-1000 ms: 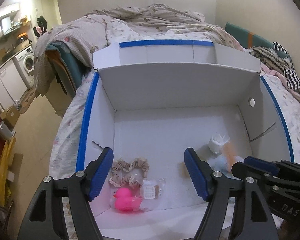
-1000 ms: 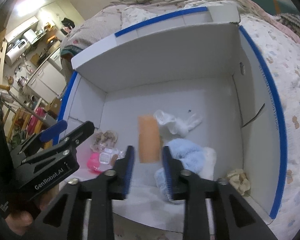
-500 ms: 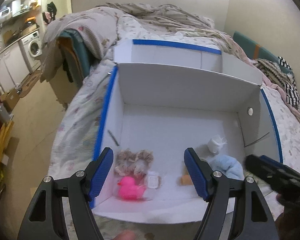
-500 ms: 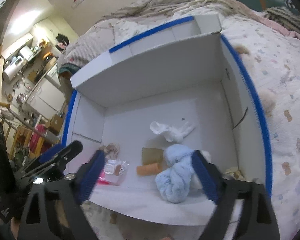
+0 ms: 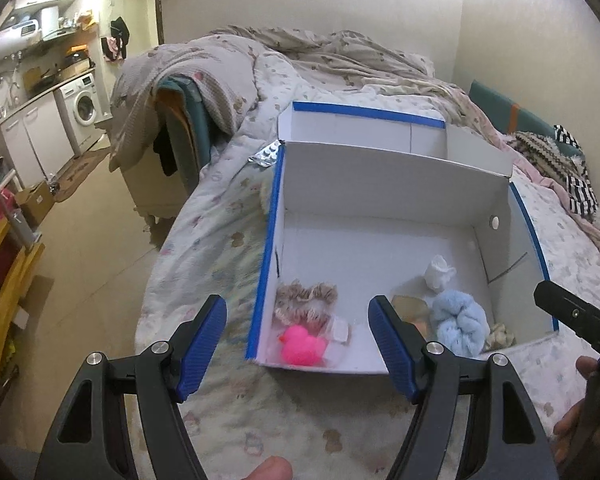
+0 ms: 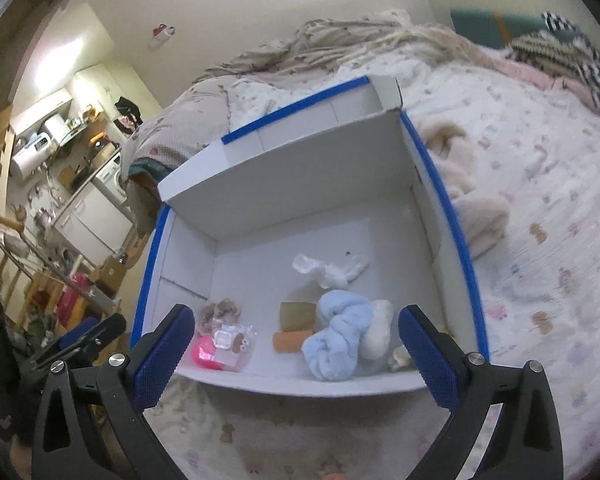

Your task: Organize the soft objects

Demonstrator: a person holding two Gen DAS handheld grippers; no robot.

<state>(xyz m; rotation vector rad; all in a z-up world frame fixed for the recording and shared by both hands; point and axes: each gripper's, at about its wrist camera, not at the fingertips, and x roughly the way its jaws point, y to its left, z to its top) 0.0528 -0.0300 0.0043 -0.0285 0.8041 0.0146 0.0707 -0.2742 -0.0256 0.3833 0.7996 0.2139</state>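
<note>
A white box with blue-taped rims [image 5: 380, 164] [image 6: 300, 168] lies open on the bed. Inside it are a pink rubber duck [image 5: 302, 345] [image 6: 204, 354], beige scrunchies [image 5: 306, 298], a light blue fluffy scrunchie [image 5: 460, 324] [image 6: 336, 336], a white cloth [image 5: 440, 272] [image 6: 328, 268] and an orange sponge piece [image 6: 292, 340]. My left gripper [image 5: 298, 346] hangs over the box's near left corner, jaws opening, nothing between them. My right gripper [image 6: 296, 354] is open wide before the near wall, holding nothing.
The box sits on a floral bedspread [image 5: 204, 264] with a crumpled duvet [image 5: 320, 56] behind. A fluffy cream item [image 6: 480, 216] lies right of the box, a blister pack [image 5: 266, 154] at its far left corner. Kitchen units and a washing machine [image 5: 82, 104] stand left.
The right gripper let go of the orange sponge, which now lies in the box, and opened wide. Both grippers drew back and up from the box.
</note>
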